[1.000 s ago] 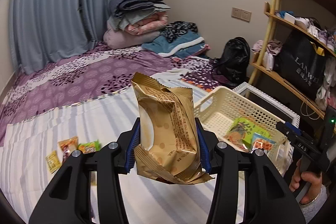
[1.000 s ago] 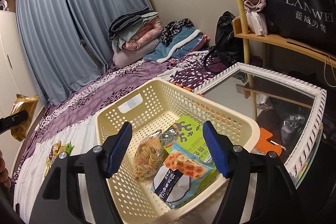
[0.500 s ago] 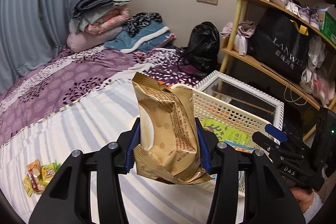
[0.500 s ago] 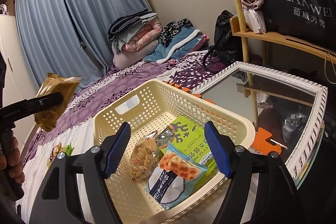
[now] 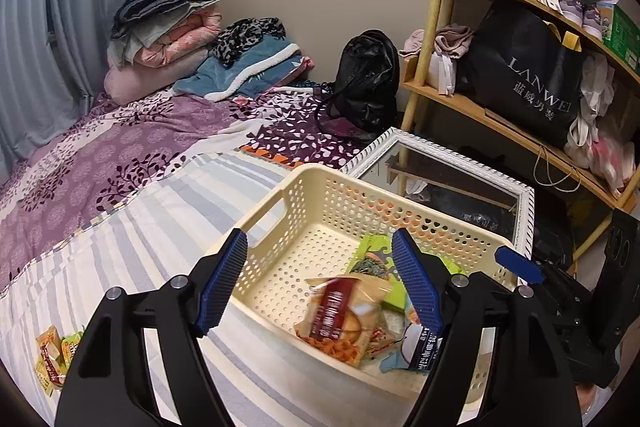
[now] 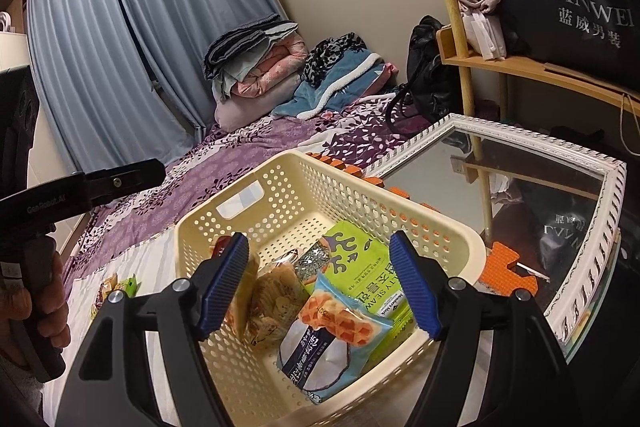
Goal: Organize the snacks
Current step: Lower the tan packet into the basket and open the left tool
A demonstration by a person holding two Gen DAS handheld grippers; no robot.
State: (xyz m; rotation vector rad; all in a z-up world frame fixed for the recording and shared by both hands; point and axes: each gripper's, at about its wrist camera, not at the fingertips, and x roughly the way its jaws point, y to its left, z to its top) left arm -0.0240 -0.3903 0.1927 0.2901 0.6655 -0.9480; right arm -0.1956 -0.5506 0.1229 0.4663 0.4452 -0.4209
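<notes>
Since 0.5 s ago the gold packet has left the left gripper (image 5: 320, 283): its fingers now stand apart with nothing between them, above the cream basket (image 5: 280, 187). A packet with a dark red label (image 5: 340, 319) lies blurred on the other snacks in the basket; likely the same one seen from its other face, though that cannot be confirmed. Right gripper (image 6: 320, 283) hangs over the basket's near end, fingers apart, holding nothing; below it lie a green seaweed pack (image 6: 360, 259), a blue waffle pack (image 6: 332, 339) and a clear chip bag (image 6: 272, 303).

Step in hand, as judged: the drop into the basket looks complete. A few small packets (image 5: 52, 351) are on the striped bed cover (image 5: 140, 247), well apart from the basket, to the left.

Next move calls for swinging the left gripper to those packets, lowering with the fingers straddling one, then closing. They lie flat and bunched, so picking a single one needs care.
</notes>
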